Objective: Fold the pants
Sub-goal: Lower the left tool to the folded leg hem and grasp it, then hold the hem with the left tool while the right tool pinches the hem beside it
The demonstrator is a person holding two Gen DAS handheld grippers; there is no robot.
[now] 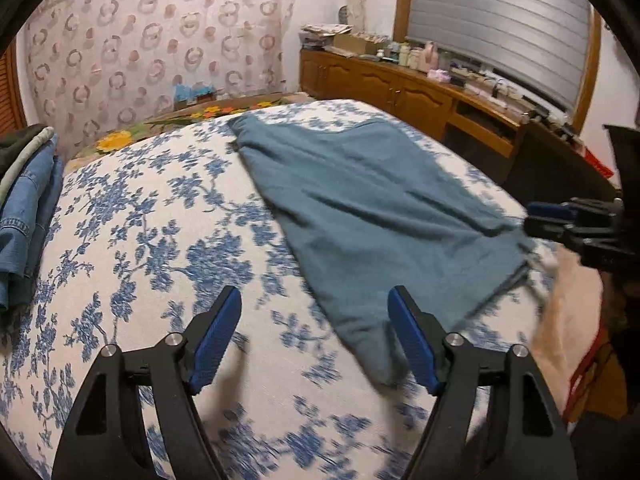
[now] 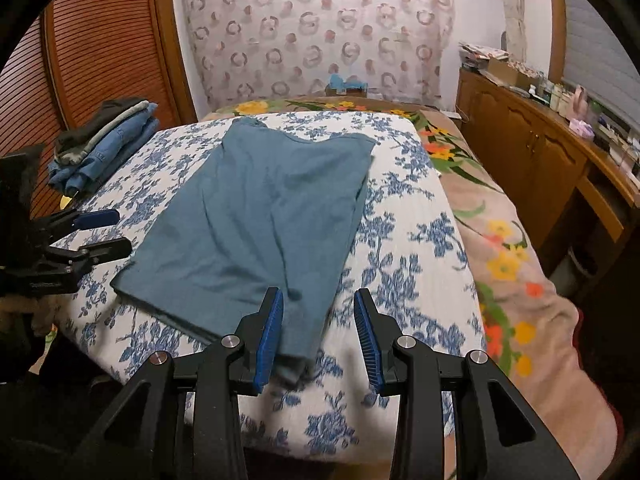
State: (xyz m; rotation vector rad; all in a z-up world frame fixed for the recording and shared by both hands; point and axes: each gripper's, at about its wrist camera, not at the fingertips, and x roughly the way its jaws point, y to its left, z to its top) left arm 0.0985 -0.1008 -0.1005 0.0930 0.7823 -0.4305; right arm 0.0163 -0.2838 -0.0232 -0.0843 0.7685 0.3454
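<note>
Both grippers [image 1: 314, 340] [image 2: 319, 336] gape; pants [image 2: 256, 216] flat ahead.

This is a bedroom in a home. A bed [image 2: 436, 216] with a blue-and-white floral cover fills the room, a flowered blanket [image 2: 504, 240] lying along its right edge. A stack of folded clothes [image 2: 104, 140] sits at its far left corner. A patterned curtain [image 2: 320, 32] hangs behind the bed, a slatted wooden door [image 2: 80, 60] stands left, and a cluttered wooden sideboard [image 1: 400, 88] runs under a shuttered window [image 1: 500, 24].
</note>
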